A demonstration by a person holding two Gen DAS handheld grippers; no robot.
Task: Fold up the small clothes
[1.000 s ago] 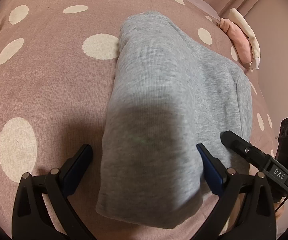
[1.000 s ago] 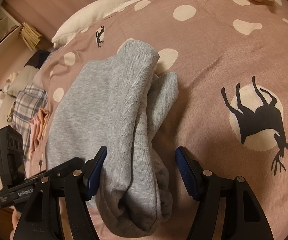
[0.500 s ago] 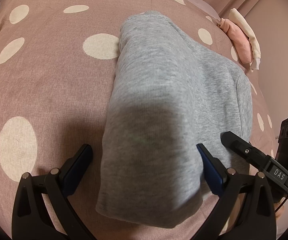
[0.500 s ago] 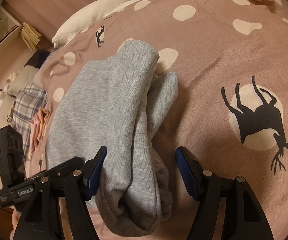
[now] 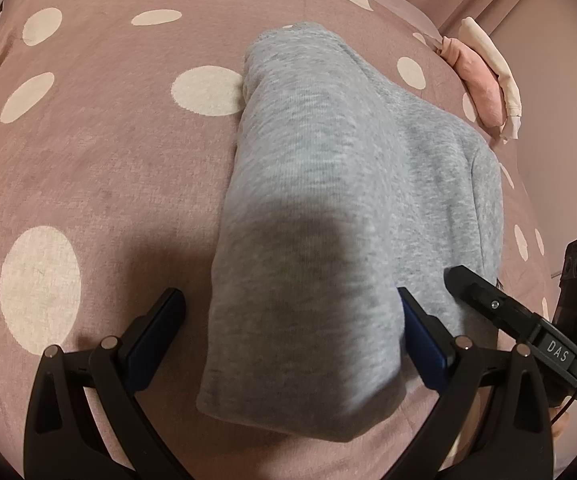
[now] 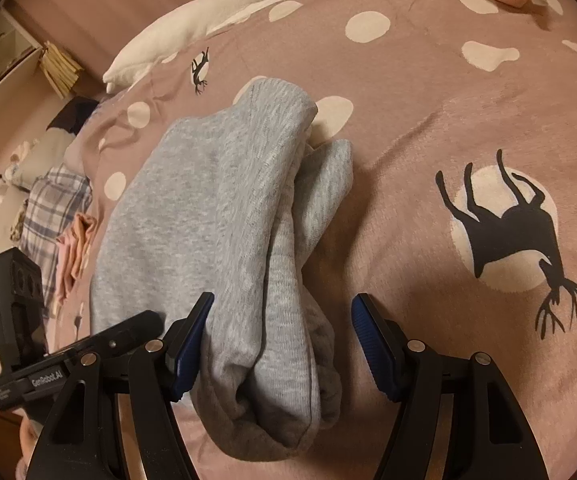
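My left gripper (image 5: 290,318) and right gripper (image 6: 282,320) both stand spread, each straddling the near end of the one folded grey garment (image 5: 328,208) without pinching it. It lies mid-bedspread (image 5: 100,168), with bare cover at either side. I count two grippers, one garment.

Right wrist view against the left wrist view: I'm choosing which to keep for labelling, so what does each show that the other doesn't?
Only the right wrist view shows the big deer print, the plaid cloth and the garment's stacked layers at its open edge. Only the left wrist view shows the smooth folded side of the garment. Both show the grey garment on the pink spotted bedcover, the white goose plush, and both pairs of fingers open, the left gripper and the right gripper.
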